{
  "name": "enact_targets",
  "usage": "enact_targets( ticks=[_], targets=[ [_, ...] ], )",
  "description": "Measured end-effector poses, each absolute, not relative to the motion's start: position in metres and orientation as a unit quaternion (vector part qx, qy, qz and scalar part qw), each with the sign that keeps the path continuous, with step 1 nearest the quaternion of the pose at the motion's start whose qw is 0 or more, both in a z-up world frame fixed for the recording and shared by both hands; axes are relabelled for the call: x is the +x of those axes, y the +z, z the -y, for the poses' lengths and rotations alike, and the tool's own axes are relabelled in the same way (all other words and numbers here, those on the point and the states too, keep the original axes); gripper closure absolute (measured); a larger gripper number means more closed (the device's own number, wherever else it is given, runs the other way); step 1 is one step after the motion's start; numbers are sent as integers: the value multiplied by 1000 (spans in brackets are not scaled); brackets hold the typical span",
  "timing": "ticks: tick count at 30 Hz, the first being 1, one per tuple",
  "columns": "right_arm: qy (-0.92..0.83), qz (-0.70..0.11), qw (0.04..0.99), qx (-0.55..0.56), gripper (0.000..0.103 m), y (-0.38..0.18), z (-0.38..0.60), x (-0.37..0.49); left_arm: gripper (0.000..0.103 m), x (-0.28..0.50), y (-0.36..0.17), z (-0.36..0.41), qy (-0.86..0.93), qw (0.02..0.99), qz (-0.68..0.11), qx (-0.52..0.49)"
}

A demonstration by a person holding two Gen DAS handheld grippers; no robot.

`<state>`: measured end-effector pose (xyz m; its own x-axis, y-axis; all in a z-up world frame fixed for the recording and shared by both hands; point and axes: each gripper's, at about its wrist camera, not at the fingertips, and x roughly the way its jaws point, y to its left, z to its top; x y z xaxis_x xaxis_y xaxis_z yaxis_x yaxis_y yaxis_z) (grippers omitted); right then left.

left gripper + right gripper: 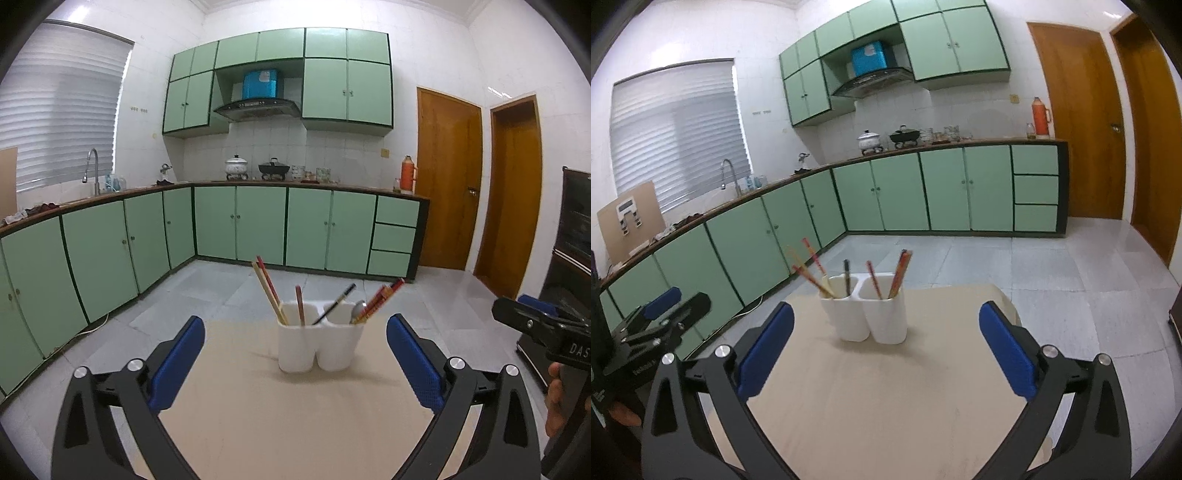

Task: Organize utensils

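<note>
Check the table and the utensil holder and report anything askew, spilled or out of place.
Nothing stands out. The white two-compartment utensil holder stands upright on the beige table, with the chopsticks and a spoon leaning inside its compartments. No utensil lies loose on the tabletop, and nothing looks spilled or damaged.

Table (295, 424): pale beige top, matte and plain, standing on a floor of light grey tiles (221, 291).

Resting directly on it: one white two-compartment utensil holder (317, 347), upright, near the far edge and roughly centred across the width. Both compartments carry upright-leaning utensils: chopsticks (267, 291) in red, tan and black, and a metal spoon (357, 310).
</note>
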<state>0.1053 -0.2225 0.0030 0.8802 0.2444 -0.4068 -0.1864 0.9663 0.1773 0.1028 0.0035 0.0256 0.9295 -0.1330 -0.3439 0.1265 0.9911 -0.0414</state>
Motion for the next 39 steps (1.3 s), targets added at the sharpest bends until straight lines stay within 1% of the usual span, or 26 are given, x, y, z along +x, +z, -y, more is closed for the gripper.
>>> enact_targets(
  ticks=[4, 19, 39],
  targets=[
    [115, -211, 970, 43, 6, 4, 211, 88, 6, 90, 27, -4, -68, 981, -179, -13],
    [145, -196, 970, 22, 6, 24, 190, 58, 6, 51, 42, -7, -69, 984, -162, -7],
    [151, -187, 971, 11, 6, 30, 180, 49, 6, 39, 47, -11, -64, 987, -147, -11]
  ],
)
